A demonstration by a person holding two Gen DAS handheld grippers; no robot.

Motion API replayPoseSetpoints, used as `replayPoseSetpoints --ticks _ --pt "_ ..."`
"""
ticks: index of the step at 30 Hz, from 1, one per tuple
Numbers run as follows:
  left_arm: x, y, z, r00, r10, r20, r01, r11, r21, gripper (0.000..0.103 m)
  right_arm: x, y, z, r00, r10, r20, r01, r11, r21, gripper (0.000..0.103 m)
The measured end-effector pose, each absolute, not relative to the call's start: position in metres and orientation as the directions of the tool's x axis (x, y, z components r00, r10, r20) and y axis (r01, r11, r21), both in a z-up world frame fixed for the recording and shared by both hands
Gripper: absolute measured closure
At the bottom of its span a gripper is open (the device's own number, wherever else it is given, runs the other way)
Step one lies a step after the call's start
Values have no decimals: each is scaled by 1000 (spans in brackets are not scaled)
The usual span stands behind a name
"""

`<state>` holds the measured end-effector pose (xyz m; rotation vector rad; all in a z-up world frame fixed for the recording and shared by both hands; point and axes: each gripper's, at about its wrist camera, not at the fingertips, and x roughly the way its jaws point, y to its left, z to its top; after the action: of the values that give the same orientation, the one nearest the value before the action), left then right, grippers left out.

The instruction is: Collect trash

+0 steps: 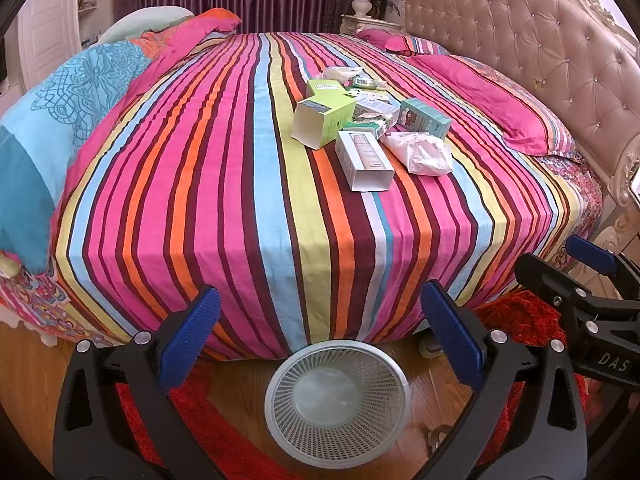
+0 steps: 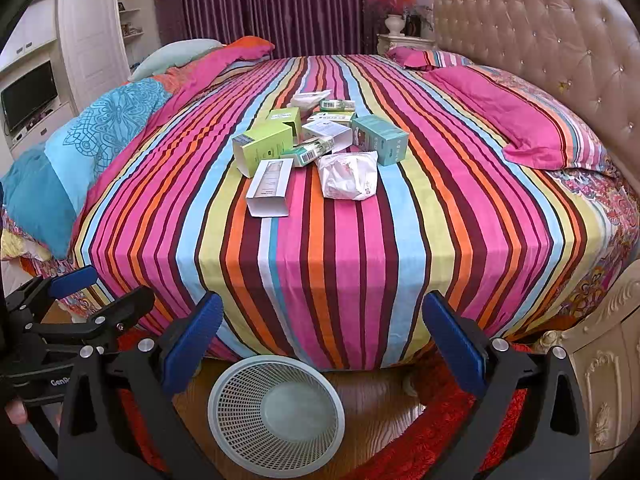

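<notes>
A pile of trash lies mid-bed on the striped sheet: a long white box (image 1: 365, 160) (image 2: 269, 188), a lime green box (image 1: 323, 120) (image 2: 264, 149), a teal box (image 1: 425, 117) (image 2: 380, 138), a crumpled white wrapper (image 1: 423, 153) (image 2: 349, 175) and several small cartons. A white mesh wastebasket (image 1: 337, 402) (image 2: 276, 407) stands empty on the floor at the bed's foot. My left gripper (image 1: 320, 340) is open and empty above the basket. My right gripper (image 2: 322, 340) is open and empty beside it; it also shows at the right of the left wrist view (image 1: 560, 260).
The striped bed (image 1: 280, 200) fills the middle, with pink pillows (image 2: 528, 128) by the tufted headboard (image 2: 540, 40) on the right and a folded blue quilt (image 2: 60, 176) on the left. A red rug (image 1: 224, 440) lies on the wooden floor. A carved cabinet (image 2: 600, 380) stands at the right.
</notes>
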<state>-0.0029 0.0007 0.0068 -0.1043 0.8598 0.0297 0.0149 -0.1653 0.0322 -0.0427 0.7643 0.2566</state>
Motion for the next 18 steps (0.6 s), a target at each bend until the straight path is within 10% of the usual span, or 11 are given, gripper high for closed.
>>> replayPoseSetpoints --ticks 18 --pt "0 3 0 659 -16 -752 -63 995 -76 6 17 -168 32 723 215 -656 -253 967 39 8"
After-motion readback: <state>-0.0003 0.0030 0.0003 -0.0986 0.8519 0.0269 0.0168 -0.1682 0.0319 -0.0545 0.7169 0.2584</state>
